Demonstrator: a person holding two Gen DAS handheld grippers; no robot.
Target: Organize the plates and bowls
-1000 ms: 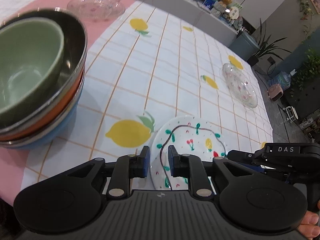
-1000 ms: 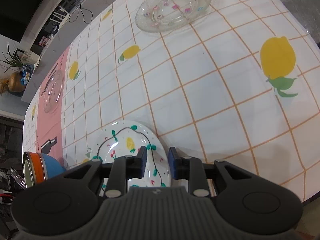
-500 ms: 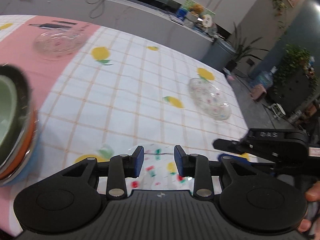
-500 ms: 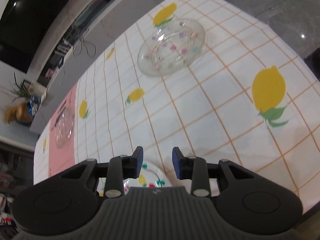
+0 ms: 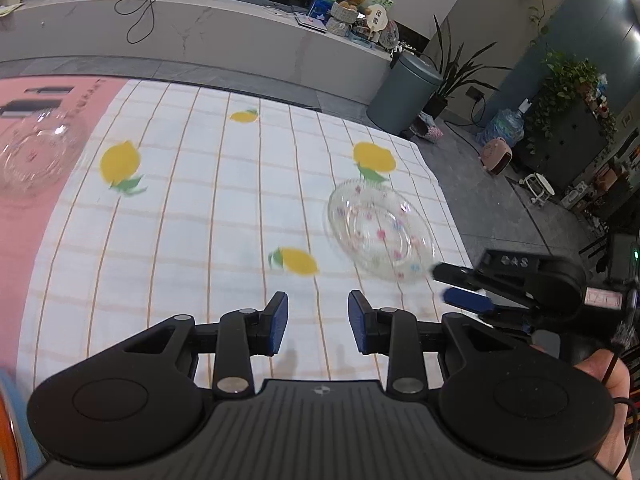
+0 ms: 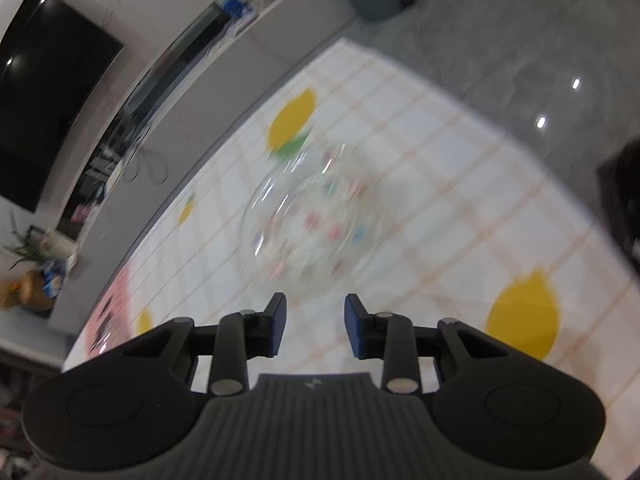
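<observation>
The table is covered by a white checked cloth printed with lemons [image 5: 256, 208], with a pink panel [image 5: 24, 208] along its left side. A clear glass plate with small coloured flowers [image 5: 380, 232] lies flat on the cloth near the right edge, just beyond a printed lemon. A second clear glass plate [image 5: 32, 156] rests on the pink panel, well apart from the first.

The left gripper [image 5: 318, 326] hangs above bare cloth with its blue pads parted and nothing between them. The right gripper [image 6: 315, 328] is likewise released and empty; in its own view the flowered plate [image 6: 310, 226] lies just ahead of its fingertips, not touching them. In the left view the right gripper [image 5: 452, 280] sits close beside the near-right rim of that plate, with part of a hand [image 5: 604, 376] behind it.

Beyond the table stand a grey counter [image 5: 240, 36], a round bin [image 5: 404, 92] and potted plants [image 5: 456, 68]. Nothing lies between either gripper and the flowered plate.

The right view is heavily blurred; the plate's pattern cannot be read there. At the lower left edge of the left view, an orange and blue sliver [image 5: 10, 436] is cut off and cannot be identified.
</observation>
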